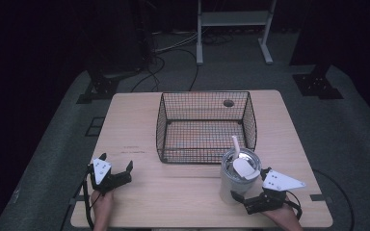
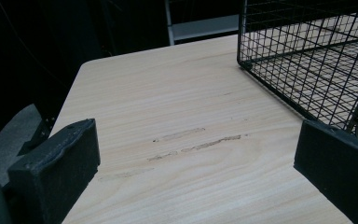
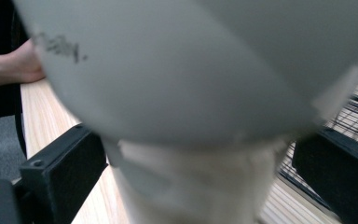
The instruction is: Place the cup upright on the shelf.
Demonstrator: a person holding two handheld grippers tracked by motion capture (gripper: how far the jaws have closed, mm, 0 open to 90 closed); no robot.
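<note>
A pale tumbler [image 1: 230,185] with a clear lid and a white straw [image 1: 235,144] stands on the wooden table [image 1: 173,192], just in front of the black wire basket [image 1: 204,93]. My right gripper [image 1: 250,183] is open with one jaw on each side of the tumbler's lower body. In the right gripper view, the tumbler [image 3: 191,93] rises blurred and very close between the jaws of the right gripper [image 3: 198,158]. Whether the pads touch it is unclear. My left gripper [image 1: 117,161] rests open near the front left of the table, with nothing between its jaws [image 2: 198,154].
The basket [image 2: 307,70] looks empty and sits mid-table, close to the left gripper's right jaw. Its mesh [image 3: 354,116] lies behind the tumbler. A person's hand [image 3: 23,65] rests at the table edge. A white metal frame [image 1: 233,19] and cables lie on the dark floor beyond.
</note>
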